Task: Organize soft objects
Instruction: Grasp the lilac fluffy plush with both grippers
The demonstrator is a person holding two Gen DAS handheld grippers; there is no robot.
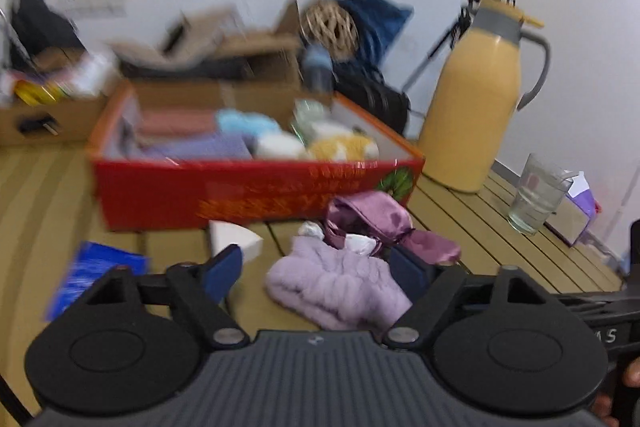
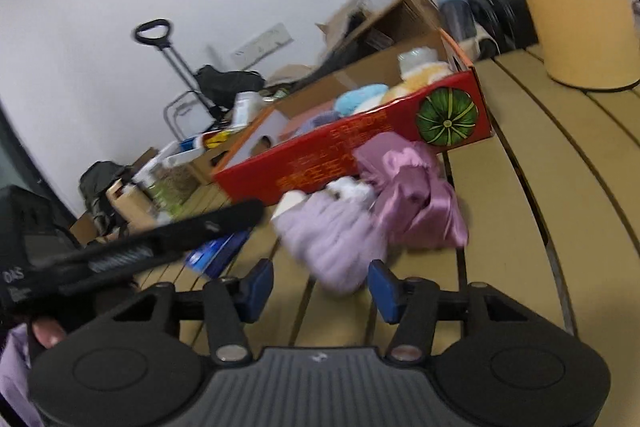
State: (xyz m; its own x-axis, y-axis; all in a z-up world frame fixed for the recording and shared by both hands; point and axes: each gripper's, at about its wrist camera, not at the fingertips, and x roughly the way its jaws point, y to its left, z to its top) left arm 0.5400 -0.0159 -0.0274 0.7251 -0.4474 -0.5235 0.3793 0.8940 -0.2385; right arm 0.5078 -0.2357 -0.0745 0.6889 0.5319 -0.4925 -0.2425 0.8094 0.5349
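Note:
A fluffy lilac soft item (image 1: 340, 285) lies on the slatted table in front of a red cardboard box (image 1: 256, 193). A shiny purple satin cloth (image 1: 376, 223) lies beside it, against the box. The box holds several soft items, pink, blue, white and yellow. My left gripper (image 1: 316, 273) is open, its fingers on either side of the lilac item's near end. In the right wrist view the lilac item (image 2: 336, 239) and satin cloth (image 2: 412, 195) lie just ahead of my open, empty right gripper (image 2: 320, 287). The red box (image 2: 360, 151) stands behind them.
A tall yellow thermos jug (image 1: 480, 99) stands right of the box, with a glass cup (image 1: 538, 193) nearer the table's right edge. A blue packet (image 1: 94, 275) and a white piece (image 1: 234, 237) lie at the left. Cardboard boxes and bags stand behind.

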